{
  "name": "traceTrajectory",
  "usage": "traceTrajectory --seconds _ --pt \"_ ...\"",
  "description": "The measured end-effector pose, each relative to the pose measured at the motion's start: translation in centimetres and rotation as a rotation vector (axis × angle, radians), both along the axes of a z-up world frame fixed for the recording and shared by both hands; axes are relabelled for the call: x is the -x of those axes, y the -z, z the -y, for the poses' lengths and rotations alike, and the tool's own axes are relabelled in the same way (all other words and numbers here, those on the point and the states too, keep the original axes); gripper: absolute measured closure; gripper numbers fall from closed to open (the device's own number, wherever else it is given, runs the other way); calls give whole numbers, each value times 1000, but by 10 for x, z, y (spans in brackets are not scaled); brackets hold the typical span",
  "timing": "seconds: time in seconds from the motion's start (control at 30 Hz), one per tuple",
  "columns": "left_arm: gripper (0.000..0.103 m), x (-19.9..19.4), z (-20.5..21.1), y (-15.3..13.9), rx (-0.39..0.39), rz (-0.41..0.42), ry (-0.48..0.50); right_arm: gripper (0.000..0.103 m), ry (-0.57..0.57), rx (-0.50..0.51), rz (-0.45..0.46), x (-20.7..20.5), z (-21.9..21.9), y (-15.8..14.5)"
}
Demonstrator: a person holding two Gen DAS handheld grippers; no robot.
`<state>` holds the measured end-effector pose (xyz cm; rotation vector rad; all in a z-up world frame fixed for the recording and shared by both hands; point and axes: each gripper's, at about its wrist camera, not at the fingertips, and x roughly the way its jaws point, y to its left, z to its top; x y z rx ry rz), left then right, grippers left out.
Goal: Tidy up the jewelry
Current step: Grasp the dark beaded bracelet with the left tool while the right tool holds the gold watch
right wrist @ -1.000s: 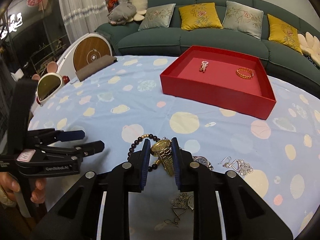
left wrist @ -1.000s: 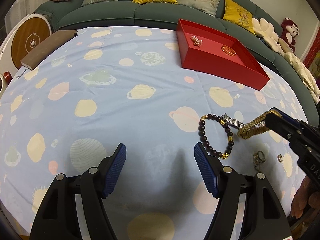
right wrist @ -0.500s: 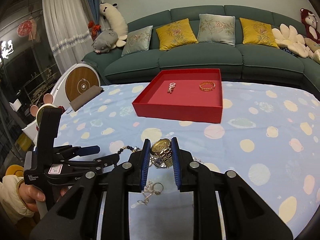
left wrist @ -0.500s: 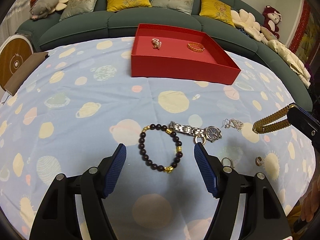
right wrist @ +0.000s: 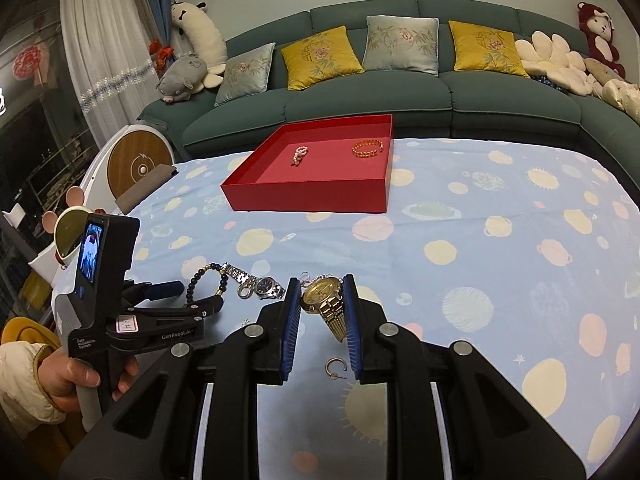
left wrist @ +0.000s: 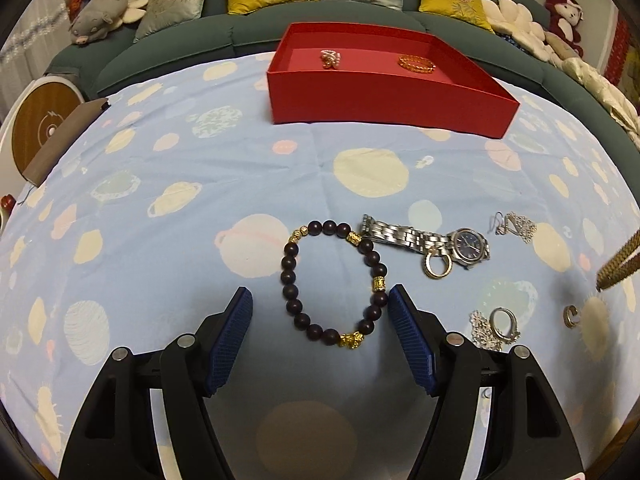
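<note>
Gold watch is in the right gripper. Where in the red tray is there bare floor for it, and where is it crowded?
The red tray has bare floor along its near wall, in front of the pearl piece and orange bracelet. The crowded spot is the cloth around the bead bracelet, silver watch and rings, under the left gripper.

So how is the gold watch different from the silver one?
The gold watch has a gold dial and is clamped in the right gripper, lifted off the cloth, band hanging. The silver watch has a dark blue dial and lies flat on the tablecloth, untouched, a gold ring lying against it. Both have metal link bands and are outside the red tray.
</note>
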<state>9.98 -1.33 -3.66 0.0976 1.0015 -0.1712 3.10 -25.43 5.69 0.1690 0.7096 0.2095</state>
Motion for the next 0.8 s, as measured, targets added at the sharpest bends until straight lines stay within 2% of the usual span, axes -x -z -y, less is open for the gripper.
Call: traceTrajectory --seconds 0.1,0.17,0.2,0.27,0.3,0.5,0.57,0.8 --pt "41 2 1 0 -2 18 16 83 -6 3 -9 0 -2 3" --pt "63 4 5 -2 -1 29 45 83 -9 3 -17 -2 -4 5" --pt "69 4 7 -3 4 29 55 83 -11 3 -19 -2 -5 6" --pt "87 5 7 -4 25 23 67 83 -15 5 -22 -3 -8 7" --pt "90 5 7 -5 33 19 75 83 -18 6 -24 -4 -9 7" --pt "90 11 4 -10 90 6 100 83 -27 10 -32 -7 -16 9" --pt "98 13 2 -17 106 20 104 83 -30 7 -30 -9 -18 8" --pt "98 19 -7 -52 166 84 99 83 -50 1 9 -12 -33 -7"
